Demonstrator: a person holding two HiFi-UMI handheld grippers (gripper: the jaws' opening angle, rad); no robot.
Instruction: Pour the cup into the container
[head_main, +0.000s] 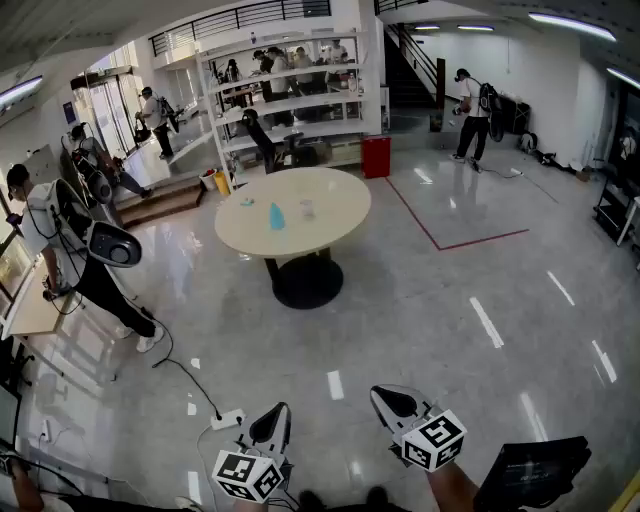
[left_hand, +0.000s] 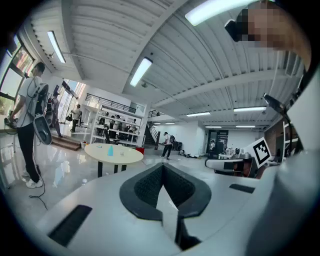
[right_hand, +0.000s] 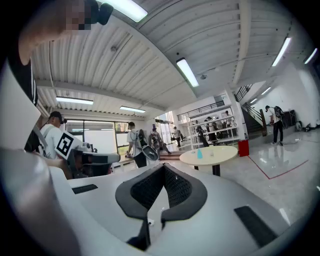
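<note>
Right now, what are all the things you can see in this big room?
Round table: one, cream, mid-hall.
Blue container: one, blue, on the table.
Clear cup: one, see-through, on the table, right of the container.
Red bin: one, red, by the shelves.
Shelves: one unit, white, behind the table.
Power strip: one, white, on the floor.
People: several, around the edges.
Hand-held grippers: two, white with black jaws, bottom; left and right both shut, empty.

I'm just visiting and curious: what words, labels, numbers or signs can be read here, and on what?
None can be read.
The left tool and right tool bear only black-and-white square patterns, no letters.
Anything on the far shelves is too small to read.
</note>
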